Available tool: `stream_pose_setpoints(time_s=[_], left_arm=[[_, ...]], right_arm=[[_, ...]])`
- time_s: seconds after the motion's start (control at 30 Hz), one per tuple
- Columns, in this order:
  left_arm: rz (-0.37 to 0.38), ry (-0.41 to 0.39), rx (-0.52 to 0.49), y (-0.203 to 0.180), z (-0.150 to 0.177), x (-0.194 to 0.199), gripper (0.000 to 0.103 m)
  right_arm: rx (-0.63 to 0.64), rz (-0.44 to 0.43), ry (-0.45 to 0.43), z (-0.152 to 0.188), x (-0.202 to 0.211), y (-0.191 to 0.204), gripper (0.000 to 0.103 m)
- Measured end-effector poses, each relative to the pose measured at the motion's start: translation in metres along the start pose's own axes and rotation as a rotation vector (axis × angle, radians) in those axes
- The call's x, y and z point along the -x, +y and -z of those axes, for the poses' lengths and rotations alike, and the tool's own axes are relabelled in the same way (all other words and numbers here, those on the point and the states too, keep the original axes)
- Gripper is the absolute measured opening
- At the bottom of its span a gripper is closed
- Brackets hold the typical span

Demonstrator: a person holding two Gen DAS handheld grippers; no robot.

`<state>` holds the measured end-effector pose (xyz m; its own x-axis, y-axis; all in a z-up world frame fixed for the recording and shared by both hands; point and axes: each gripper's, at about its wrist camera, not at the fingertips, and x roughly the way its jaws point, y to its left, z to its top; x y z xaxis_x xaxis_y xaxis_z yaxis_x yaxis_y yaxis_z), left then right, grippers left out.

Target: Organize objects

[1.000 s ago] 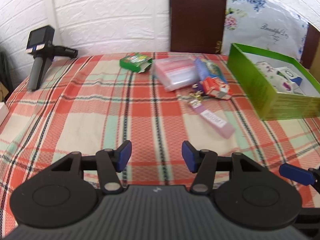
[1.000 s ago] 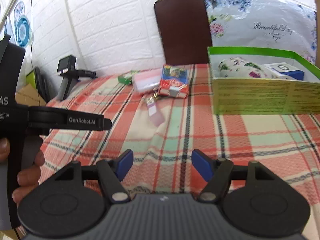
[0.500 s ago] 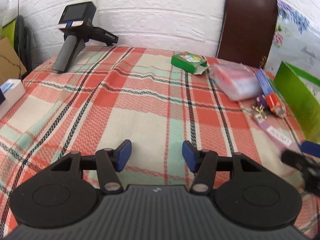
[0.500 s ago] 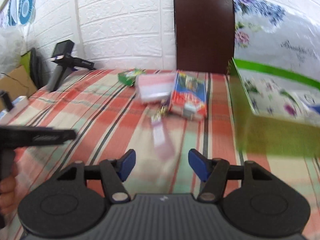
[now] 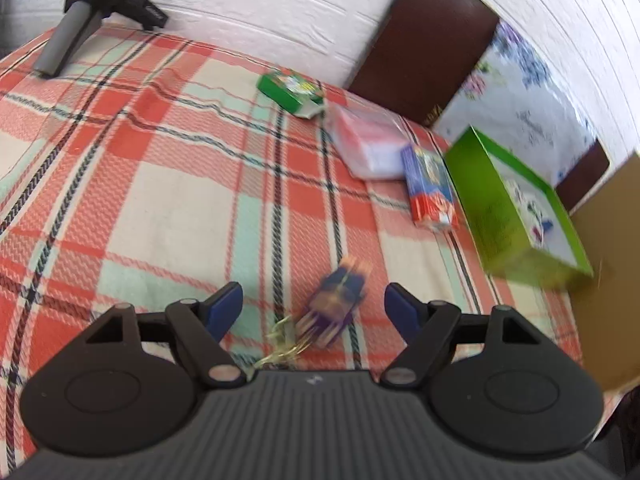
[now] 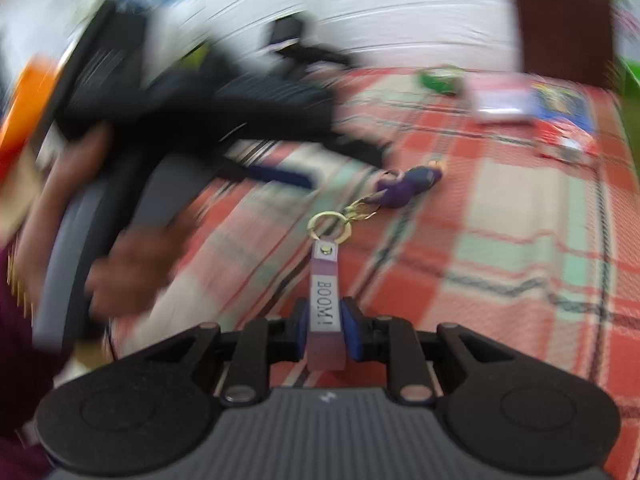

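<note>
White textured brick wall at the far side; below it a surface under a red, cream and mint plaid cloth [image 5: 168,184], which I take to be a table. Right tool [image 6: 325,334]: blue pads pressed together on the near end of a pink-to-lilac strap keychain printed "BOOM!" [image 6: 326,304]. Strap runs away from the tool to a gold ring [image 6: 329,225], then a clasp, then a small purple charm [image 6: 404,190] lying on the cloth. Left tool [image 5: 314,306]: fingers spread wide, nothing between the pads; the purple charm [image 5: 336,308] and gold clasp sit blurred on the cloth in the gap, not touched. Right wrist view shows the left tool [image 6: 280,174] as a dark smear at left with the person's hand [image 6: 132,264] around its grip; heavy motion blur there. Far on the cloth: small green carton [image 5: 290,92], clear plastic packet with pink and white contents [image 5: 368,144] just right of it, blue-and-red printed box [image 5: 430,186] touching the packet's right edge. Open green cardboard box [image 5: 484,200] at far right, floral-patterned items inside. Dark brown chair back [image 5: 424,44] against the wall. Black handheld device with grey handle [image 5: 76,28] at far left.
</note>
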<state>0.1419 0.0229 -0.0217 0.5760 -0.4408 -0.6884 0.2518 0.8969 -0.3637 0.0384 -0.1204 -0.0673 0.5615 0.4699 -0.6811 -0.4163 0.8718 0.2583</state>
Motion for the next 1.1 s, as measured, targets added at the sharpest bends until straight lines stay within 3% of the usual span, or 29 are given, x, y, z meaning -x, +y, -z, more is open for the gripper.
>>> stream_pose_setpoints(time_s=[0.07,0.17,0.3,0.47,0.53,0.57,0.6,0.67,0.77,0.87,1.0,1.1], left_arm=[[-0.023,0.01,-0.024,-0.006,0.004,0.001,0.079],[-0.056,0.0,-0.055,-0.008,0.008,0.006,0.079],[-0.147,-0.014,-0.162,-0.013,0.011,0.009,0.079],[-0.169,-0.012,-0.331,-0.026,0.022,0.003,0.079],[-0.175,-0.006,-0.389,-0.027,0.027,-0.006,0.059],[-0.149,0.007,-0.403,-0.025,0.028,-0.012,0.044],[-0.134,-0.032,-0.413,-0.023,0.029,-0.012,0.037],[-0.112,-0.029,-0.379,-0.02,0.024,-0.011,0.037],[-0.009,-0.038,-0.274,-0.023,0.012,0.001,0.036],[-0.023,-0.126,-0.361,-0.053,0.001,0.018,0.037],[0.096,-0.155,-0.382,-0.094,-0.027,0.026,0.037],[0.118,-0.177,-0.472,-0.143,-0.039,0.016,0.037]], right_arm=[[0.065,0.04,-0.021,0.0,0.004,0.008,0.022],[0.052,0.092,-0.079,-0.002,0.015,0.002,0.038],[0.032,0.082,-0.094,0.002,0.02,-0.001,0.044],[0.065,0.075,-0.09,0.004,0.014,0.006,0.055],[0.071,0.073,-0.069,0.004,0.007,0.006,0.053],[0.076,0.085,-0.055,0.005,0.005,0.005,0.044],[0.081,0.107,-0.039,0.006,0.001,0.007,0.026],[0.109,0.145,-0.046,0.007,0.0,0.008,0.019],[0.119,0.159,-0.097,0.003,0.01,0.009,0.019],[0.167,0.211,-0.185,-0.001,0.026,0.01,0.019],[0.171,0.306,-0.298,-0.006,0.051,-0.002,0.019],[0.121,0.389,-0.38,-0.011,0.074,-0.029,0.019]])
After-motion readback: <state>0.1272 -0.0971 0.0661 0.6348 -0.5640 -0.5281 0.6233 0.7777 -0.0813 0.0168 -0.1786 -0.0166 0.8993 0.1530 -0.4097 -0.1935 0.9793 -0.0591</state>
